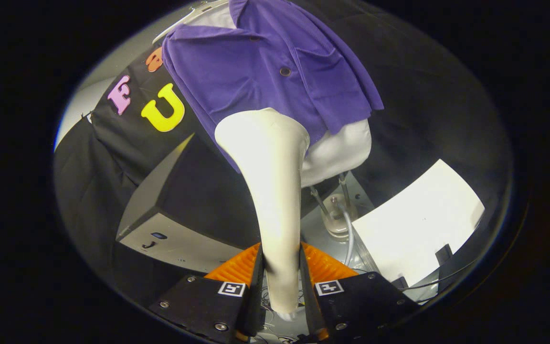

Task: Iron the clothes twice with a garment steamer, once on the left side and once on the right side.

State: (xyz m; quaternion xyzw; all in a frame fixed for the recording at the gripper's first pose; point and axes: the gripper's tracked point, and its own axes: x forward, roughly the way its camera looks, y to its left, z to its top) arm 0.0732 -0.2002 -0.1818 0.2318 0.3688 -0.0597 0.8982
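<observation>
Hand-held gripper (280, 267) clamped on steamer (270, 191) handle, steamer head against purple shirt (256, 67)

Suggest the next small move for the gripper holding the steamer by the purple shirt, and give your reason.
Probably slide the steamer up along the purple shirt. The gripper is shut on its handle, and its flared head sits at the shirt's lower hem on the mannequin, so most of the fabric lies beyond it.
</observation>
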